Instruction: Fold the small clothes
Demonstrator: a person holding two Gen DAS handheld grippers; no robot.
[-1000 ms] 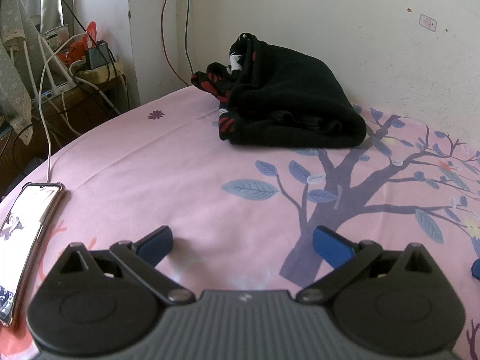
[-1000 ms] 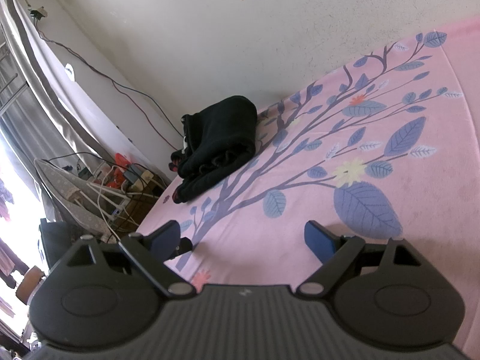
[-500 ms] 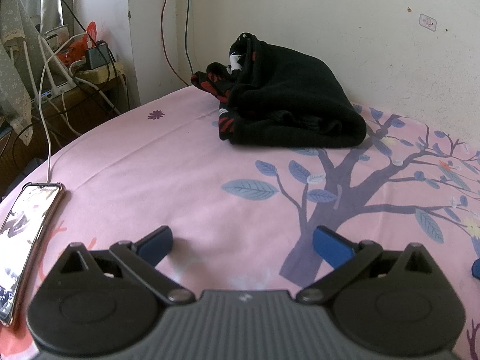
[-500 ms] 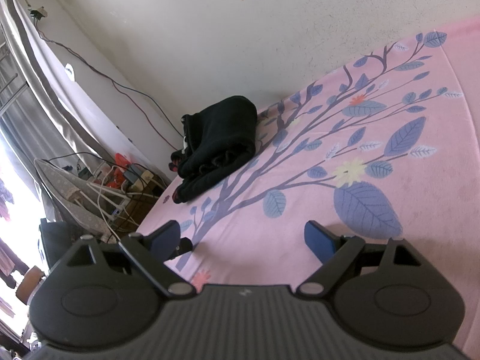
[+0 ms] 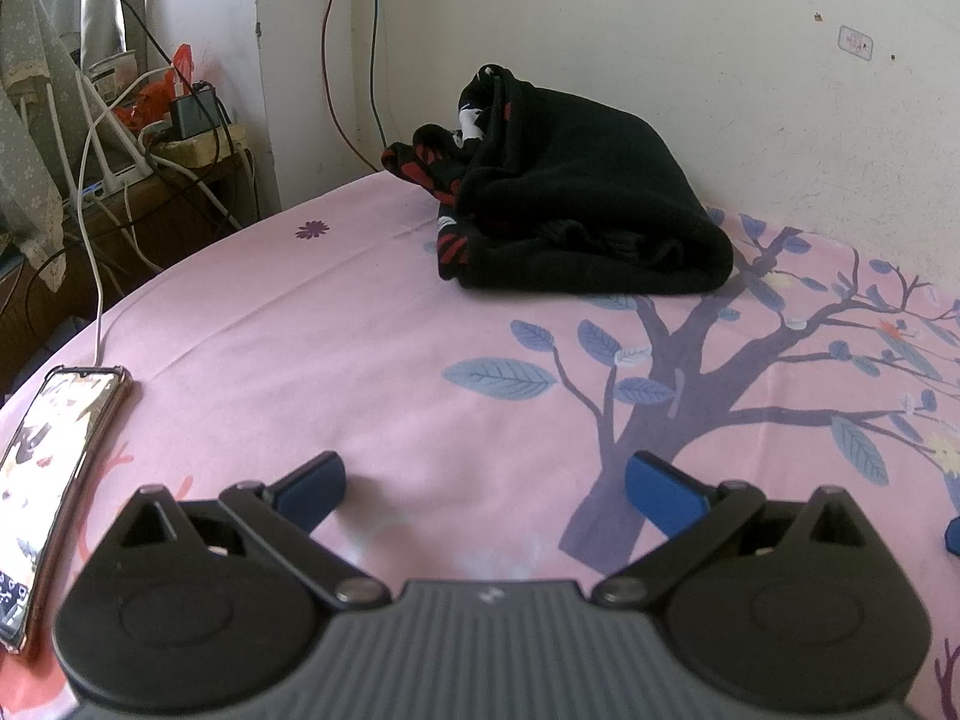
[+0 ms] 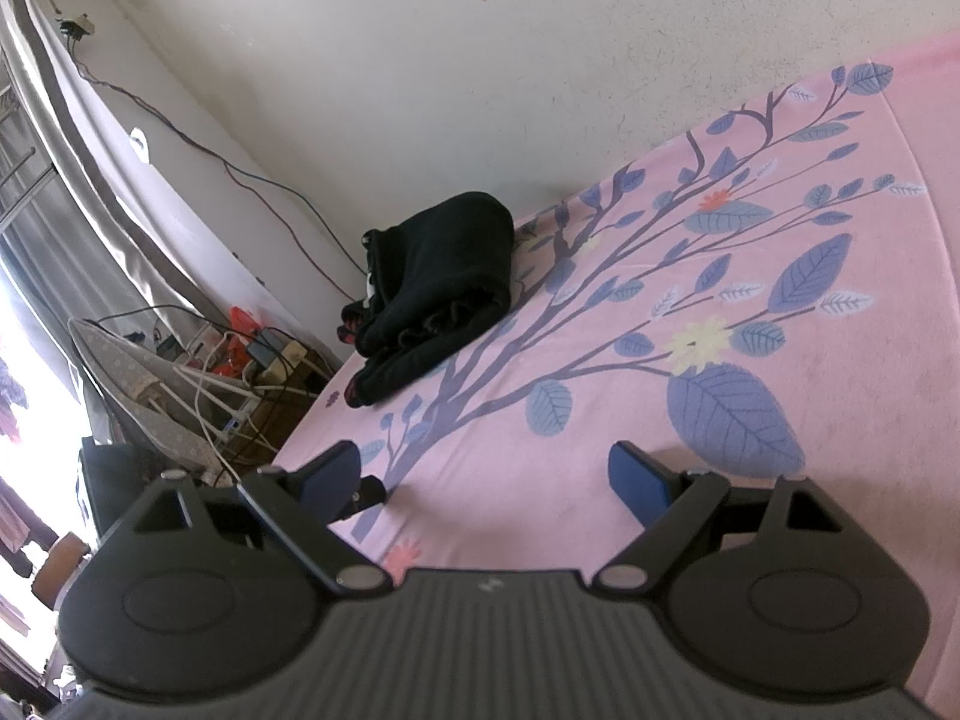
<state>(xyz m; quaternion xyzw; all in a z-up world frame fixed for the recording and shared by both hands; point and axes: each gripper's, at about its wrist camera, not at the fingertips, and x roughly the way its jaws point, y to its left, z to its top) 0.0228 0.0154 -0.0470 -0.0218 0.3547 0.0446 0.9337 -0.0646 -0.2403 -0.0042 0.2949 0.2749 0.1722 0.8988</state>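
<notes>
at the far left edge of the pink sheet (image 5: 360, 360) a phone (image 5: 57, 462) lies face up, screen lit, a white cable running off the bed from it. my left gripper (image 5: 486, 489) hangs low over bare sheet, jaws wide apart, nothing between them. further back, against the wall (image 5: 630, 30), sits the black clothing bundle (image 5: 576, 204), folded over with red print showing, well apart from both tools. my right gripper (image 6: 486, 480) likewise stands spread wide, empty, above the printed tree.
</notes>
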